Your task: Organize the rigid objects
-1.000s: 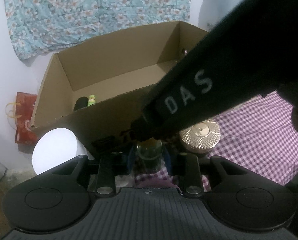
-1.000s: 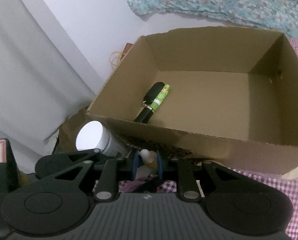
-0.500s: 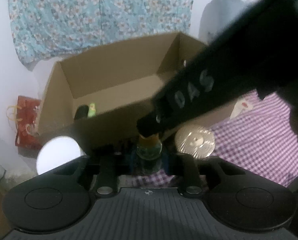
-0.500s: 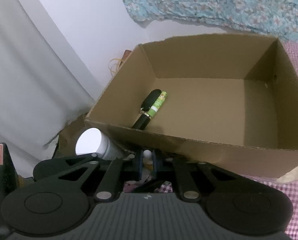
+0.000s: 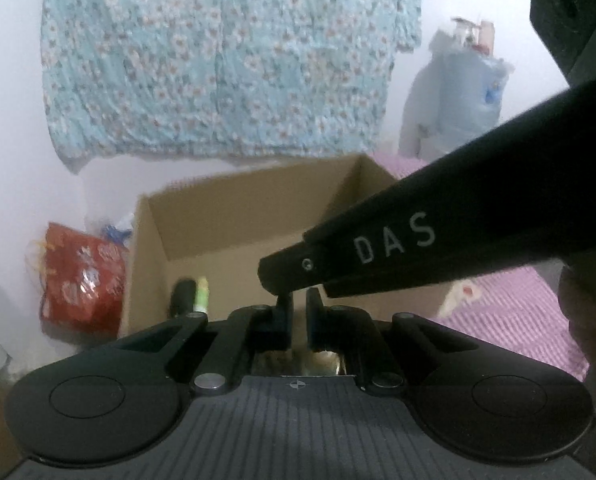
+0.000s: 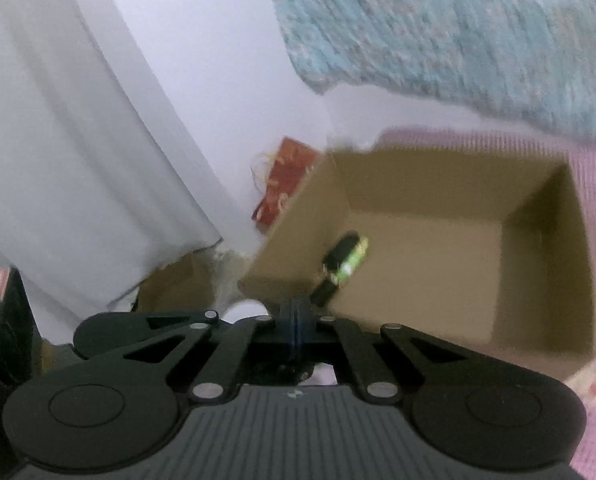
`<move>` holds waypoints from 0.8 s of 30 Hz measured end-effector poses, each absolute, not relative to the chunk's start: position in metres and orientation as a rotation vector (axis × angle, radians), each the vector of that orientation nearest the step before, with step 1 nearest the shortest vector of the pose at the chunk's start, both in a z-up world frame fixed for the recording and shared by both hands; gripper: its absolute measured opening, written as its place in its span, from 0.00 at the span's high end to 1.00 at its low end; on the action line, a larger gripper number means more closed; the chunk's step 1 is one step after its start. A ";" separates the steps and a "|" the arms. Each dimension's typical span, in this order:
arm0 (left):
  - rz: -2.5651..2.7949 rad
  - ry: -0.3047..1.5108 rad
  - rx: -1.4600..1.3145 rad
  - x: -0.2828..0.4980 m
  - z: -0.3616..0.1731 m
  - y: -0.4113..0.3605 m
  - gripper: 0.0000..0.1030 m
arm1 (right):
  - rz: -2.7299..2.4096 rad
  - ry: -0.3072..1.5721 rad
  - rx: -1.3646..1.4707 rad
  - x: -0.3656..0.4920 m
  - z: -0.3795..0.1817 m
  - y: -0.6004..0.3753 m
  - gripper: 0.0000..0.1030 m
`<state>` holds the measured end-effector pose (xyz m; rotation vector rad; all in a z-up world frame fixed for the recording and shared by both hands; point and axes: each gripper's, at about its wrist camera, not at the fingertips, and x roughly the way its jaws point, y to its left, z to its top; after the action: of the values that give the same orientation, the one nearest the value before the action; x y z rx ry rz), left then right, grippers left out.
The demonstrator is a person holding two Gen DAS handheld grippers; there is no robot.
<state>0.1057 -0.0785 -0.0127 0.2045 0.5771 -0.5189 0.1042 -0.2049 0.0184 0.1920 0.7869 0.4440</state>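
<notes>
Brown cardboard makes the open box [image 5: 258, 200], which stands on a purple checked cloth [image 5: 518, 312] against the pale wall. Its top is open on all sides, and its four rims look straight, though both views are blurred. Inside, a black pen-shaped object [image 6: 340, 252] and a green tube [image 6: 354, 262] lie side by side and touching, in the near left corner, close to the left wall. The rest of the box floor, to the right and far side, is bare.

The left hand-held gripper [image 5: 300, 316] is clenched, with only a thin slit between its fingers [image 5: 282, 320]. I cannot tell if anything is pinched there. Something shiny shows below the fingers, too dark to name. It points over the near rim of the box. A black bar with the letters DAS [image 5: 418, 240] crosses from the right above the box and hides its right part. Its tip is just above the left fingers.

The right hand-held gripper [image 6: 296, 316] is clenched too, pads together with nothing between them, at the near left corner of the box.

Left of the box there is a red bag [image 5: 82, 280] near the outer wall, and a white curtain [image 6: 58, 140] hangs further left. A floral cloth [image 5: 226, 60] hangs on the wall above the far rim.
</notes>
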 end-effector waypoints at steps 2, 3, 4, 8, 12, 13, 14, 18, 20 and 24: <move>-0.509 0.576 0.215 0.111 -0.015 -0.083 0.94 | 0.452 0.759 0.180 0.108 0.027 -0.203 0.99; -0.502 0.587 0.211 0.115 -0.017 -0.083 0.94 | 0.447 0.753 0.177 0.110 0.029 -0.203 0.99; -0.501 0.597 0.205 0.117 -0.019 -0.082 0.94 | 0.438 0.749 0.177 0.113 0.029 -0.205 0.99; -0.500 0.615 0.177 0.112 -0.015 -0.069 0.92 | 0.416 0.736 0.238 0.112 0.031 -0.222 0.98; -0.513 0.624 0.173 0.103 -0.009 -0.056 0.90 | 0.385 0.706 0.309 0.101 0.038 -0.253 0.97; -0.521 0.632 0.174 0.101 -0.009 -0.054 0.88 | 0.372 0.703 0.323 0.099 0.038 -0.261 0.97; -0.532 0.641 0.172 0.099 -0.009 -0.052 0.87 | 0.356 0.701 0.335 0.096 0.038 -0.268 0.96; -0.584 0.701 0.175 0.086 -0.019 -0.046 0.74 | 0.305 0.721 0.373 0.078 0.028 -0.283 0.91; -0.606 0.751 0.173 0.079 -0.030 -0.047 0.65 | 0.292 0.758 0.374 0.067 0.015 -0.285 0.81; -0.638 0.838 0.206 0.070 -0.057 -0.058 0.63 | 0.257 0.880 0.422 0.047 -0.030 -0.281 0.62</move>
<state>0.0697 -0.0581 -0.0571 0.2063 0.8376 -0.6383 0.0468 -0.2805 -0.0295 0.4225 0.8795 0.2568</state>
